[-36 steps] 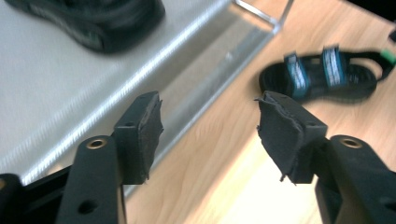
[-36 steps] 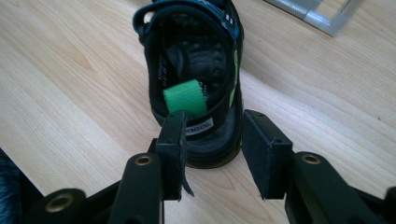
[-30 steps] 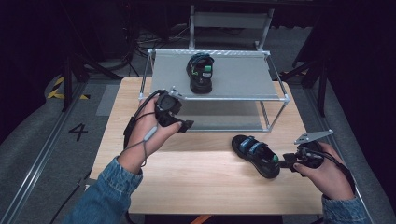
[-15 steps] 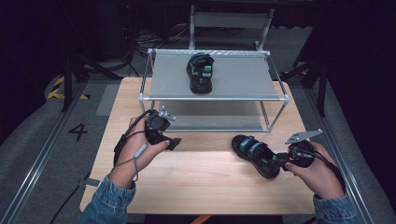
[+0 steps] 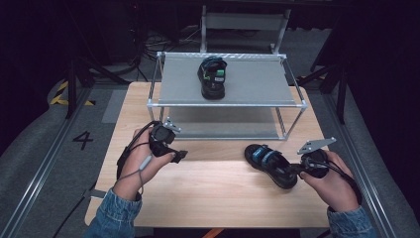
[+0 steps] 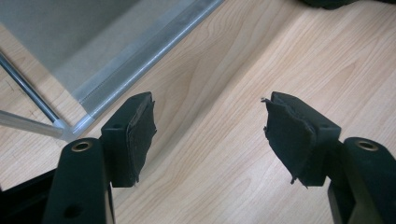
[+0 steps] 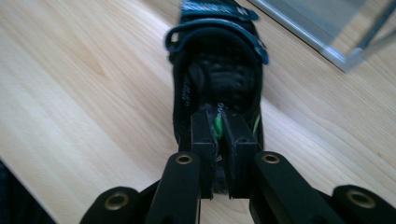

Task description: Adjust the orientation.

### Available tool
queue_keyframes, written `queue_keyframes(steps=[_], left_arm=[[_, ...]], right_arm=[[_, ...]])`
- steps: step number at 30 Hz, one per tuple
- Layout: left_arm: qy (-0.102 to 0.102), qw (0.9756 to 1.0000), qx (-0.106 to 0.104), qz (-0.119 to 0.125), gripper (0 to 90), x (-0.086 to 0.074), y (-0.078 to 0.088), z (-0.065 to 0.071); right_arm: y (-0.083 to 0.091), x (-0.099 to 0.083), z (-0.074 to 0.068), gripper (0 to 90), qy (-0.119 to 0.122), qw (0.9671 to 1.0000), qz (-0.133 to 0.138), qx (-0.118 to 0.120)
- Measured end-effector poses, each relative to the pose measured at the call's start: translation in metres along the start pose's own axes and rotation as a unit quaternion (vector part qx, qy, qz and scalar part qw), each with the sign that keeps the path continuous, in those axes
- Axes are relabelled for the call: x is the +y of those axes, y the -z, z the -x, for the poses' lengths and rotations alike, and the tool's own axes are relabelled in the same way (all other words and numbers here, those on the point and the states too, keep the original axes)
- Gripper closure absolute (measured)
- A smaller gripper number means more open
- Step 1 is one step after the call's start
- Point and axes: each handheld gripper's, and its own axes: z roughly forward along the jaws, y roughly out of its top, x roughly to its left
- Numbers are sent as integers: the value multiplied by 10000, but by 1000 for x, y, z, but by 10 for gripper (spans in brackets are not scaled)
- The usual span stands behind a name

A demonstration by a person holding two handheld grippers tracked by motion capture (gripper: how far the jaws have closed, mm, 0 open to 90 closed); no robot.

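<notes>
**Colours on a pale wood table with two dark sandals**

The table (image 5: 208, 193) is light blond wood with a soft brown grain. A rack (image 5: 228, 104) on it has silver metal tubes and flat grey shelves. The sandal (image 7: 217, 74) on the table is black with bright blue straps and a thin green accent at the heel. The second sandal (image 5: 213, 77), on the top shelf, is black with blue and a small green patch. Both grippers, left (image 6: 208, 135) and right (image 7: 218, 140), are black with brass-coloured rivets. The person's sleeves (image 5: 111, 218) are blue denim. The floor (image 5: 44, 163) is grey, marked with a black number four.

High view overlooks table (image 5: 218, 193); claw views sit close above it.
</notes>
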Motion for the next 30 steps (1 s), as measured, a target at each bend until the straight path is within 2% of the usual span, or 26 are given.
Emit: queue_keyframes(steps=[2, 6, 13, 17, 20, 21, 24, 27, 30], left_arm=[[-9, 10000, -69, -40, 335, 1, -2, 2], [-69, 9999, -50, -116, 335, 0, -3, 2], [-97, 9999, -74, -99, 334, 1, -4, 4], [-107, 9998, -113, -158, 331, 0, -6, 4], [-126, 9998, -91, -158, 326, -2, -7, 3], [-115, 9998, -90, -166, 326, -3, -7, 3], [-71, 9998, -80, -159, 320, -7, -7, -1], [36, 9998, -53, -199, 316, -11, -7, -6], [95, 9997, -34, -241, 315, -16, -7, -10]], right_arm=[[2, 3, -6, 845, -9, 9999, 18, 123], [2, 9, -21, 841, 110, 9995, 21, 308], [-5, 17, -40, 834, 317, 9980, -25, 548], [-11, 17, -45, 825, 321, 9968, -136, 724], [-12, 15, -46, 804, 300, 9967, -173, 737], [-12, 14, -47, 786, 275, 9963, -267, 768], [-6, 14, -45, 719, 260, 9964, -181, 789], [1, 15, -41, 665, 362, 9964, 225, 740], [5, 17, -36, 617, 446, 9964, 518, 493]])
